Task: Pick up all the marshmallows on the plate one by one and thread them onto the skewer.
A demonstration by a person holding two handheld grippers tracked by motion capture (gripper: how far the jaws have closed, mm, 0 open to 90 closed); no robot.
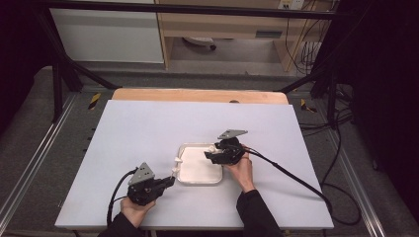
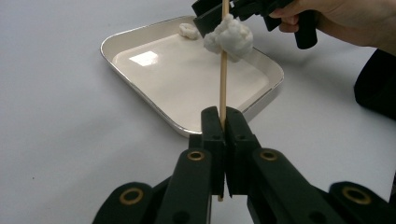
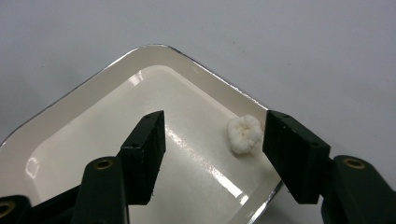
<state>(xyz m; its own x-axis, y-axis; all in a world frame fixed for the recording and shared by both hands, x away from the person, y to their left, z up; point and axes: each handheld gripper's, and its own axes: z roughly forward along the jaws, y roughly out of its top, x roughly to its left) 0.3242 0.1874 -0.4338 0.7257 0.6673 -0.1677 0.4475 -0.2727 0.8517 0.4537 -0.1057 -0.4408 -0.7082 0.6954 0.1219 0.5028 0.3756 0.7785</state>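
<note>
The left gripper (image 2: pixel 224 122) is pinching the lower end of a thin wooden skewer (image 2: pixel 223 84) between fully pressed-together jaws, holding it upright just outside the near edge of the white tray (image 2: pixel 140 100), with one white marshmallow-like lump (image 2: pixel 229 37) threaded on the upper part of the stick. The right gripper (image 3: pixel 215 140) is hovering over the tray's far corner with its jaws spread, not pinching anything, while a second white lump (image 3: pixel 243 134) is lying in the tray between them, close to the right-hand jaw
</note>
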